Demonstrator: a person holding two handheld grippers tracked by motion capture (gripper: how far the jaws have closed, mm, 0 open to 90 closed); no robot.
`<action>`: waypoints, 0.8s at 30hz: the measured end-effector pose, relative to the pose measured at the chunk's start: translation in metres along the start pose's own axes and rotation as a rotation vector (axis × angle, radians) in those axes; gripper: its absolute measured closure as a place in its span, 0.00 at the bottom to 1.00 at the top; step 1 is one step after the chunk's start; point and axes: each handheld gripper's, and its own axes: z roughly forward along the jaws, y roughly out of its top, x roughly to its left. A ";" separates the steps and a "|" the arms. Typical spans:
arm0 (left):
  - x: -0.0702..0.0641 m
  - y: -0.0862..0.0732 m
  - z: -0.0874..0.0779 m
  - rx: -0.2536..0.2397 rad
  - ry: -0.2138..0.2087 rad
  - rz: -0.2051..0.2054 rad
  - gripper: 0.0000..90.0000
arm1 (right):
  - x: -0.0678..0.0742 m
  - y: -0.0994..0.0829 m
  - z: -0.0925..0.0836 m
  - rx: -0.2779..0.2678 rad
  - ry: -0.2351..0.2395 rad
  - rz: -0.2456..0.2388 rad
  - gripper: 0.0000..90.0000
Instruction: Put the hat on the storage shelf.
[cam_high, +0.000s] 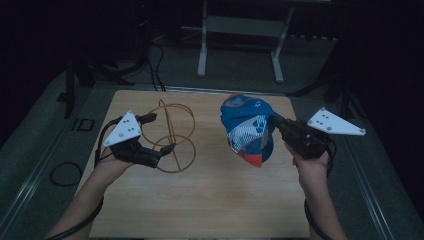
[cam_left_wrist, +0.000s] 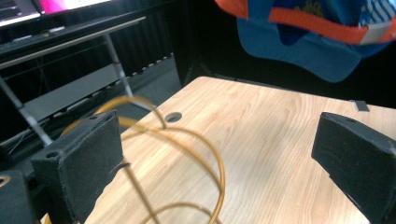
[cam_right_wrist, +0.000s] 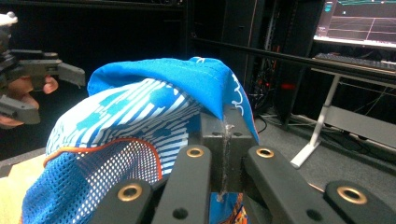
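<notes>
The right tool (cam_high: 276, 120) has its jaws pressed together on the fabric of a blue cap (cam_high: 248, 128), pinching it near the crown edge; in the right gripper view the two black pads meet with blue cloth caught between them. The cap (cam_right_wrist: 154, 116) hangs clear above the wooden worktop (cam_high: 210, 200), lifted off the surface, its blue and white patterned panel and orange-trimmed mesh turned toward the person and its brim pointing down. In the left gripper view the cap (cam_left_wrist: 308, 42) shows high up, with the orange band across its blue underside.

To the left of the cap, well apart from it, a wire stand of amber-coloured hoops (cam_high: 170, 135) sits on the worktop. The left tool (cam_high: 159, 132) is at this stand with its jaws spread wide, one jaw at the upper side of the hoops and the other at the lower side. In the left gripper view the hoops (cam_left_wrist: 196, 140) curve up between the two black pads (cam_left_wrist: 88, 163), close against the left-hand pad, and neither pad presses on the wire.
</notes>
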 end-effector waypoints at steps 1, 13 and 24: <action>0.001 -0.003 -0.002 -0.001 -0.001 -0.007 0.02 | 0.001 0.003 0.005 0.001 0.005 -0.001 1.00; 0.001 -0.062 -0.027 0.000 0.117 -0.028 0.02 | 0.015 0.027 0.048 0.005 0.055 -0.011 1.00; -0.002 -0.115 -0.046 0.036 0.172 -0.085 0.02 | 0.040 0.047 0.100 0.024 0.120 -0.026 1.00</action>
